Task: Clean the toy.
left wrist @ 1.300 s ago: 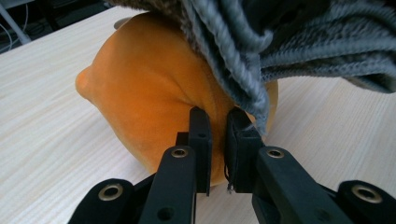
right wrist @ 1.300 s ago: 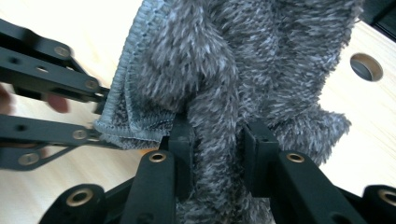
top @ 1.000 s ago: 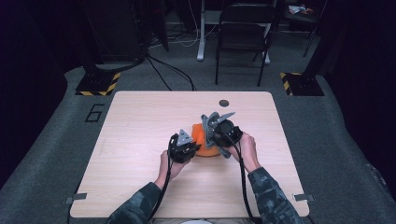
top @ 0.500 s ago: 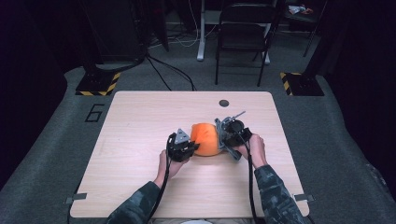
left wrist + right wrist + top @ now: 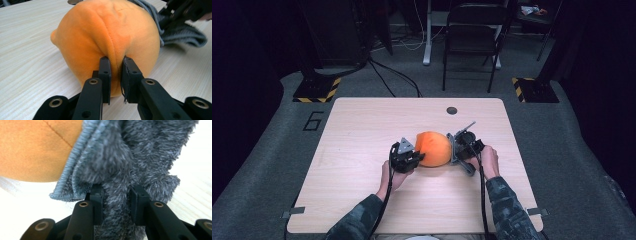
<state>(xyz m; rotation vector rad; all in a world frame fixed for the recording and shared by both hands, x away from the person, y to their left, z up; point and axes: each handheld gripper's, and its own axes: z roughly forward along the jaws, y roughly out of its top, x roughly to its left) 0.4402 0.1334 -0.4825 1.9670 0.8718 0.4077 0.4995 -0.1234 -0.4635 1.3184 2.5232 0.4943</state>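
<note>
An orange plush ball lies near the middle of the wooden table. My left gripper sits at its left side, and in the left gripper view it is shut on a pinched fold of the orange plush. A grey fuzzy fabric cover hangs at the ball's right side. My right gripper is shut on that grey fabric, which bunches between the jaws, with the orange plush behind it at upper left. The grey fabric trails onto the table.
A small dark round grommet sits in the tabletop near the far edge. A folding chair and cables stand on the floor beyond the table. Bare wood lies left of the ball and at the front.
My right gripper has moved right and down with the grey fabric, drawing it off the top of the orange ball and baring more of it. The left gripper has stayed put.
</note>
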